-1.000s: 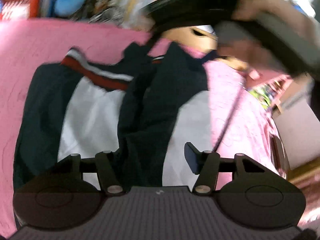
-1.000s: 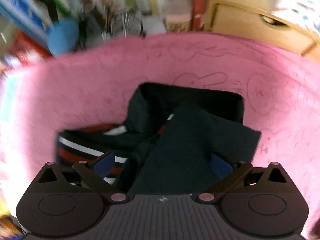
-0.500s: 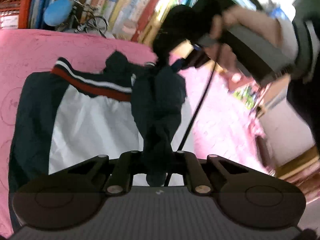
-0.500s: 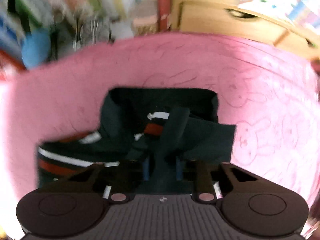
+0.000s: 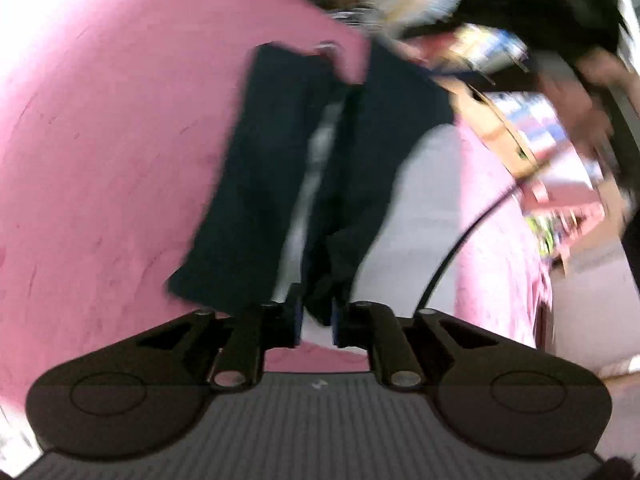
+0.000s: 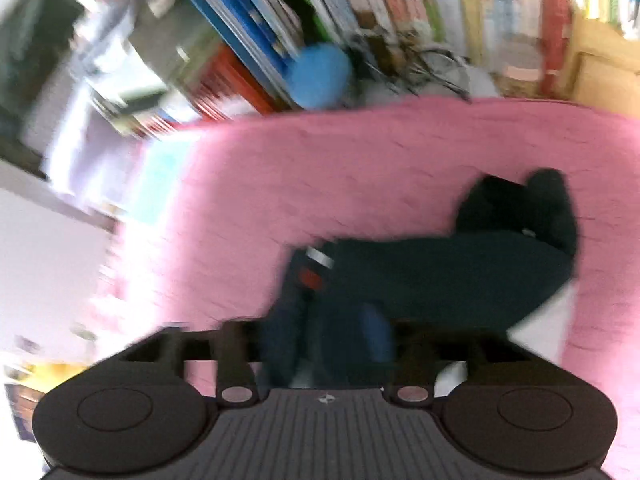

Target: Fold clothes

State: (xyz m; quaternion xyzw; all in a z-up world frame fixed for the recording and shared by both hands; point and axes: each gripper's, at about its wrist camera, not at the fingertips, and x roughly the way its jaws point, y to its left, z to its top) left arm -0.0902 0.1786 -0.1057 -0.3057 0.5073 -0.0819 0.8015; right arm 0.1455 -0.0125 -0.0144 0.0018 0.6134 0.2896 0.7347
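While the navy-and-white garment (image 5: pixel 320 168) lies lengthwise on the pink blanket (image 5: pixel 100 160), my left gripper (image 5: pixel 316 320) has a dark fold between its narrow, opening jaws at the near hem, placed to carry that edge over. My right gripper (image 6: pixel 328 344) is opening; cloth sits between its blurred fingers, but whether they still pinch I cannot tell.
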